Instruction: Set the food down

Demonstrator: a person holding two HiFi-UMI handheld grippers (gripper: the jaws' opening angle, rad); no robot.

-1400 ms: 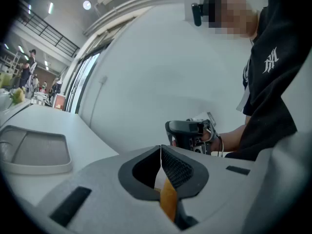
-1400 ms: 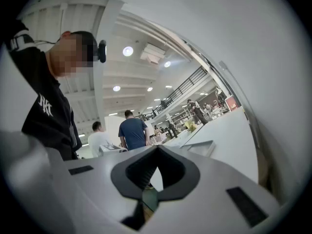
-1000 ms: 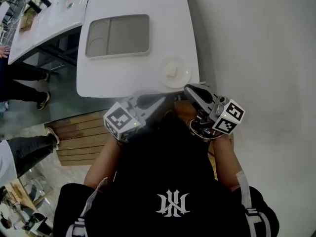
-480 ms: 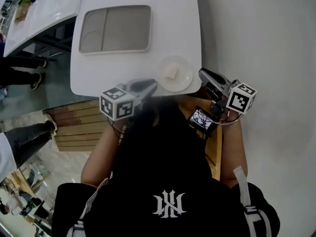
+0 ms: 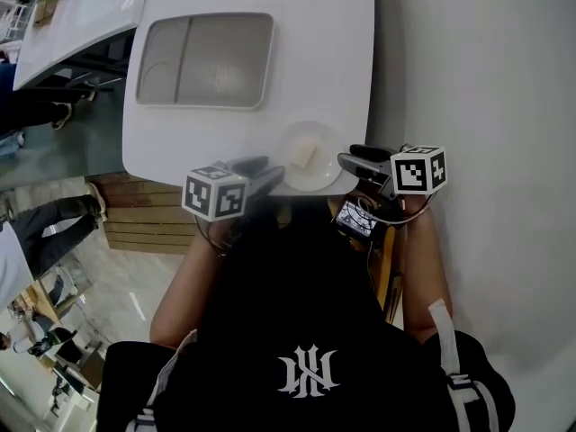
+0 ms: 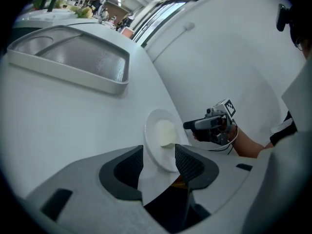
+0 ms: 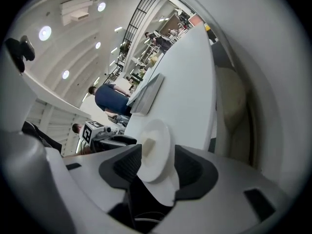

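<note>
A round white plate (image 5: pixel 329 142) with a pale block of food (image 5: pixel 303 155) lies on the near edge of the white table (image 5: pixel 324 61). My left gripper (image 5: pixel 261 171) is at the plate's left and my right gripper (image 5: pixel 353 158) at its right. In the left gripper view the plate's rim (image 6: pixel 152 130) and the food (image 6: pixel 165 132) lie between the left gripper's (image 6: pixel 160 162) opening jaws, pads clear of it. In the right gripper view the plate (image 7: pixel 162 156) stands between the right gripper's (image 7: pixel 158 165) opening jaws, also untouched.
A grey two-part tray (image 5: pixel 205 59) lies farther back on the table. A slatted wooden platform (image 5: pixel 148 223) sits under the table's near left corner. Another white table (image 5: pixel 72 16) and standing people are at the far left. A pale wall (image 5: pixel 486 79) runs along the right.
Both grippers have come forward from my chest to either side of the plate. Their jaws, shut before, now stand apart around the rim.
</note>
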